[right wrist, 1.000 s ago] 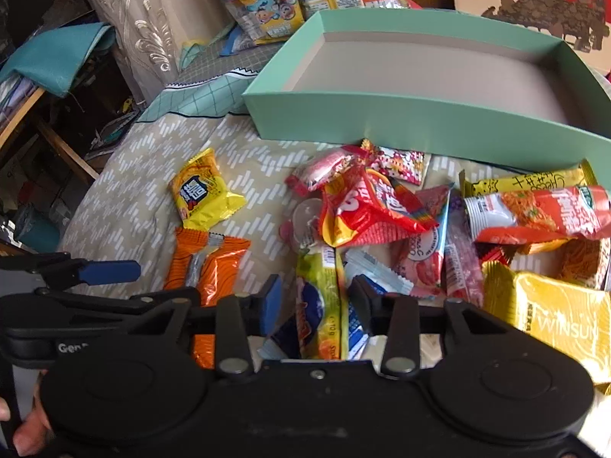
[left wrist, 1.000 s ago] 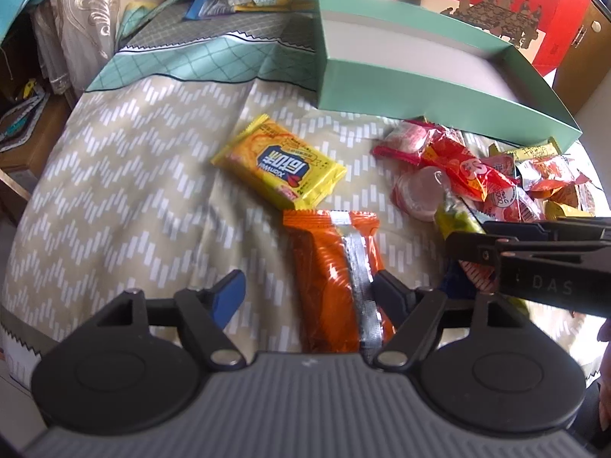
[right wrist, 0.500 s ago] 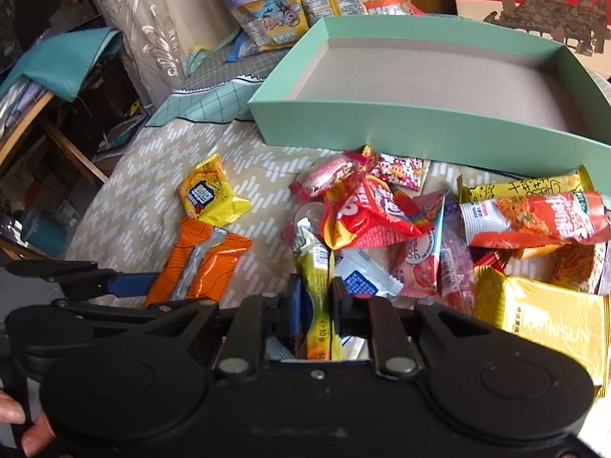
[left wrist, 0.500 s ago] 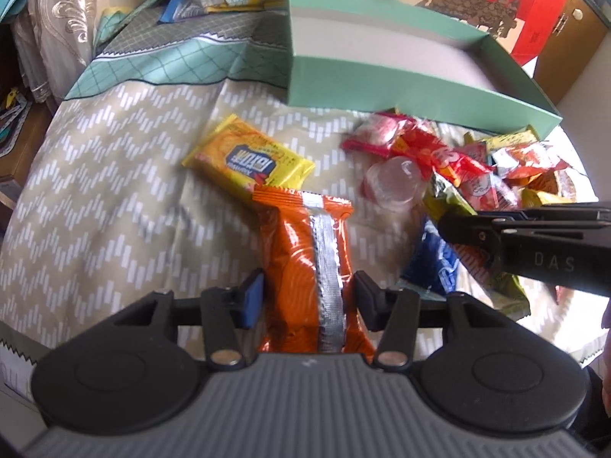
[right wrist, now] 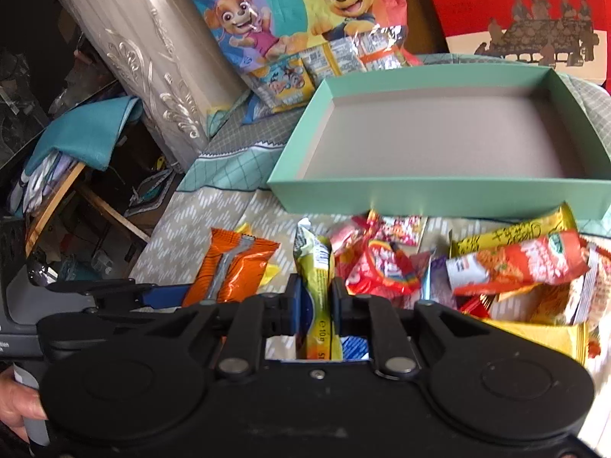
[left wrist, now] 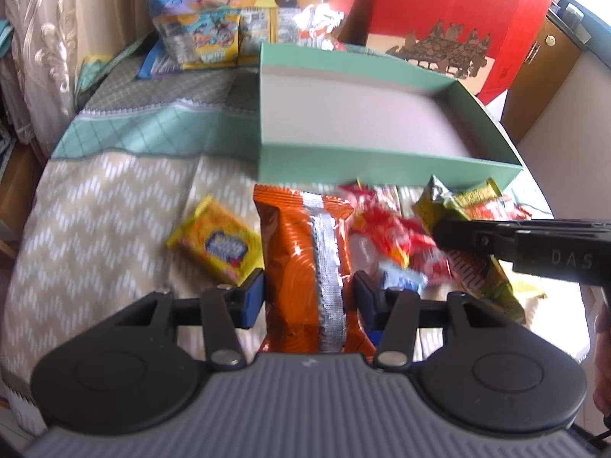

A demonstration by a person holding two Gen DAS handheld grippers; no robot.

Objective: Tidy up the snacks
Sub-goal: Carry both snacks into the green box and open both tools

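Note:
My left gripper is shut on an orange snack bag with a silver seam, lifted off the cloth. The same orange bag shows at the left of the right wrist view. My right gripper is shut on a narrow yellow-green snack packet, held upright; this packet hangs from the black fingers at the right of the left wrist view. An empty mint-green box lies just beyond both. A heap of red and yellow snack packets lies before the box.
A small yellow biscuit pack lies on the chevron cloth to the left. Cartoon snack bags and a red gift box stand behind the green box. A curtain and clutter fall off the table's left edge. A hand shows at bottom left.
Both grippers closed on their packets, the left on the orange bag and the right on the yellow-green one, then rose with them toward the green box.

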